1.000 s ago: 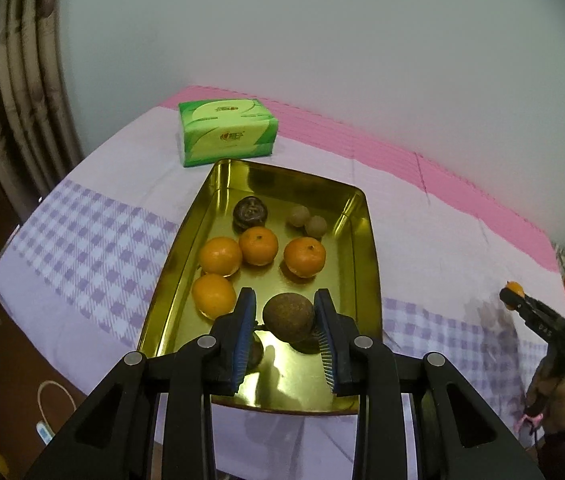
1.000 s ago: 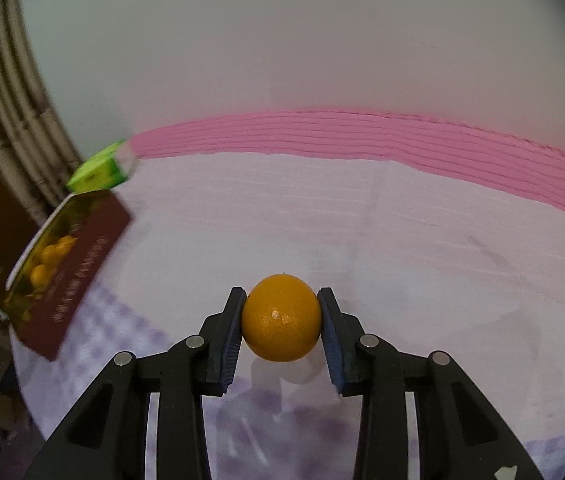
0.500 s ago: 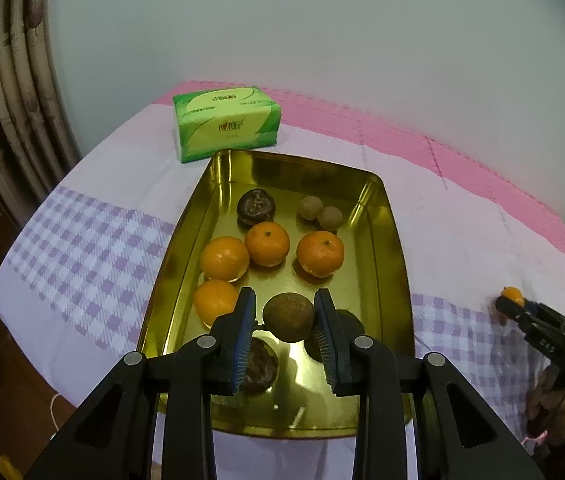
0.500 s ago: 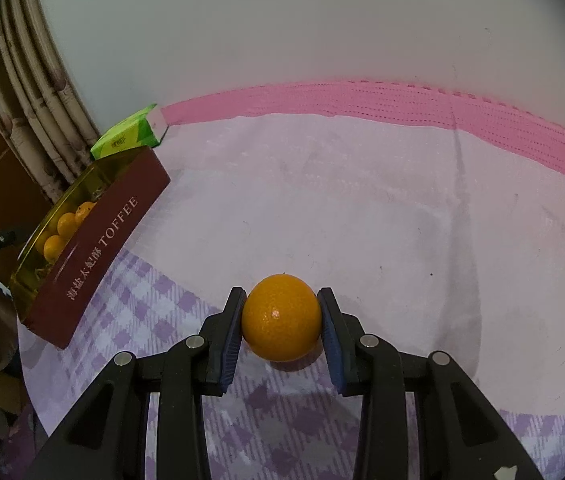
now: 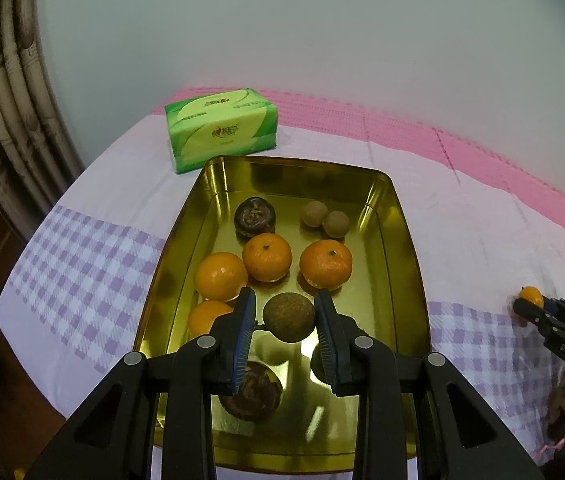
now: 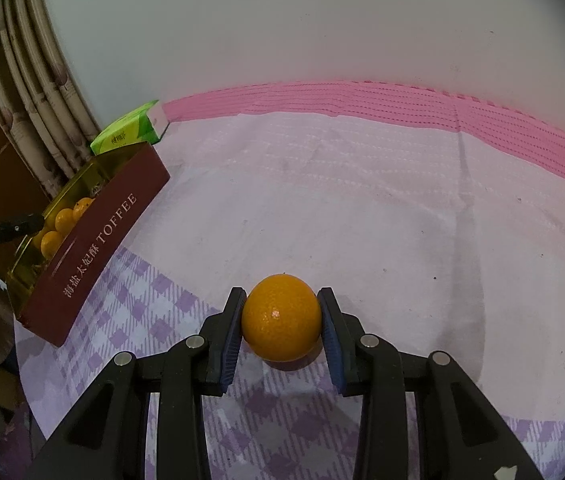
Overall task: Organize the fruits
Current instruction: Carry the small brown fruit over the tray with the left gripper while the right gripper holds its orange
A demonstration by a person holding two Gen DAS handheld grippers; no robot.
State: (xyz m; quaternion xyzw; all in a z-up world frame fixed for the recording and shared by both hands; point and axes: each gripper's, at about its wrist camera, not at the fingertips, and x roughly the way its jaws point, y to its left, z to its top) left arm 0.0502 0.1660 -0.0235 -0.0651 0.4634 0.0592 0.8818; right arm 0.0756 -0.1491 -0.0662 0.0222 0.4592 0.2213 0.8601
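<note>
Left gripper hangs over the near half of the gold tray, fingers closed on a round brown fruit; right pad touches it, left pad contact looks thin, via a stem. Tray holds four oranges, and partly behind the left finger. Dark wrinkled fruit and two small tan round fruits sit toward the far end; another dark fruit lies under the gripper. Green tissue pack sits just beyond the tray's far rim on the worktop cloth.

Right gripper is well apart from the tray, fingers clamped on an orange low over the checked cloth; cannot tell if it touches. Tray's maroon side wall reads TOFFEE.
</note>
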